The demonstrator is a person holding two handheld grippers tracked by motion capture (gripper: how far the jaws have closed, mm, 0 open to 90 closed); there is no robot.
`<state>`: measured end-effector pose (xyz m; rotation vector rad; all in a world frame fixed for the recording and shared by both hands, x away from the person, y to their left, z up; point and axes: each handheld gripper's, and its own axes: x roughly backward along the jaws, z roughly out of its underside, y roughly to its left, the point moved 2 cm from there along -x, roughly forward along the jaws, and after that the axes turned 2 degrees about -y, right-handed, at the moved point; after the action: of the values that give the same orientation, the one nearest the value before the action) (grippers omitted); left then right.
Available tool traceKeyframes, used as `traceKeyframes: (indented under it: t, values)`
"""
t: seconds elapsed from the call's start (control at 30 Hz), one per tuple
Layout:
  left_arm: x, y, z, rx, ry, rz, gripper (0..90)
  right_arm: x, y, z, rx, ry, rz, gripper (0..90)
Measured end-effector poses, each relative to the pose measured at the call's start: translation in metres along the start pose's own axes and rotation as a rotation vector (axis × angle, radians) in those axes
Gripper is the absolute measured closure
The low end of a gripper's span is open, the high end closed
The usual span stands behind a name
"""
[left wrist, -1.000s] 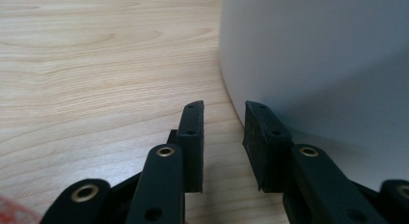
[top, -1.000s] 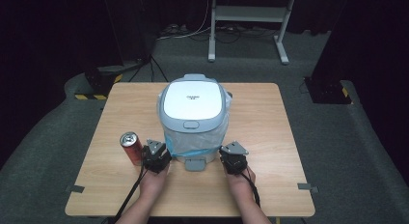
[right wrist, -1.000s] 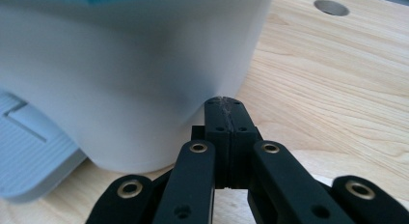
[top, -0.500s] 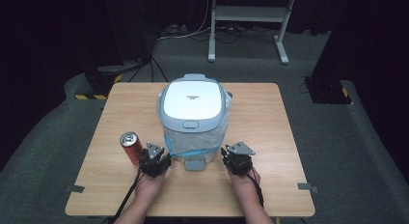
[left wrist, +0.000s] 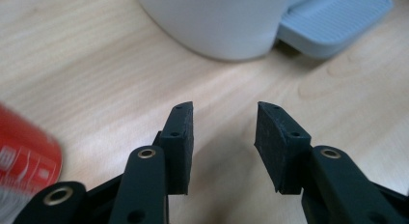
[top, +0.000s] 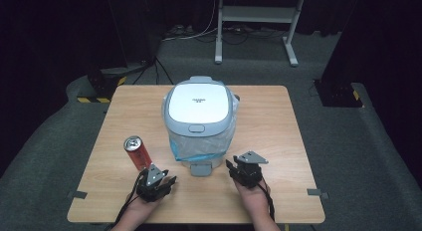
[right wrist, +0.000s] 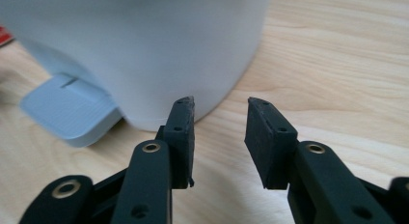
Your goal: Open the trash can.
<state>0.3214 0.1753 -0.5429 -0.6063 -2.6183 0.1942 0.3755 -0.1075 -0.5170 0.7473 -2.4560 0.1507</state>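
Observation:
A white pedal bin [top: 199, 111] with a grey-rimmed lid and a clear liner with blue edging stands mid-table; its grey foot pedal [top: 201, 168] points toward the person. A red drink can [top: 138, 152] stands upright left of the bin. My left gripper [top: 170, 180] rests low on the table just in front of the can, open with nothing between its jaws; its own view has the can [left wrist: 26, 161] at left and the bin's base [left wrist: 217, 21] ahead. My right gripper [top: 230, 166] sits right of the pedal [right wrist: 72, 115], open and empty, close to the bin's wall [right wrist: 144, 45].
The wooden table [top: 278, 121] has bare surface right of the bin and behind it. Tape marks [top: 315, 192] sit near the front corners. Beyond the table are a dark floor, cables and a white stand [top: 256, 14].
Both grippers have drawn back toward the person's edge of the table, away from the bin. The left one has also dropped lower, in front of the can.

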Motion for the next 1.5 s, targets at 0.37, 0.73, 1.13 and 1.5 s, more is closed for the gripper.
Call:
traceKeyframes:
  t: [0.37,0.73,1.13,1.5]
  values:
    - [0.032,0.033,0.001,0.051,-0.005,0.006,47.4,0.000,0.014,-0.001,0.021,0.002,-0.064,74.3]
    - [0.054,0.073,0.002,0.081,-0.023,-0.107,46.7,0.000,0.031,-0.004,0.103,-0.019,-0.144,75.4]
    - [0.056,0.125,-0.003,0.153,-0.060,-0.241,45.7,-0.016,0.061,-0.009,0.171,-0.020,-0.215,74.0]
    - [0.046,0.137,-0.008,0.172,-0.052,-0.248,41.5,-0.030,0.067,-0.013,0.182,-0.003,-0.238,72.1]
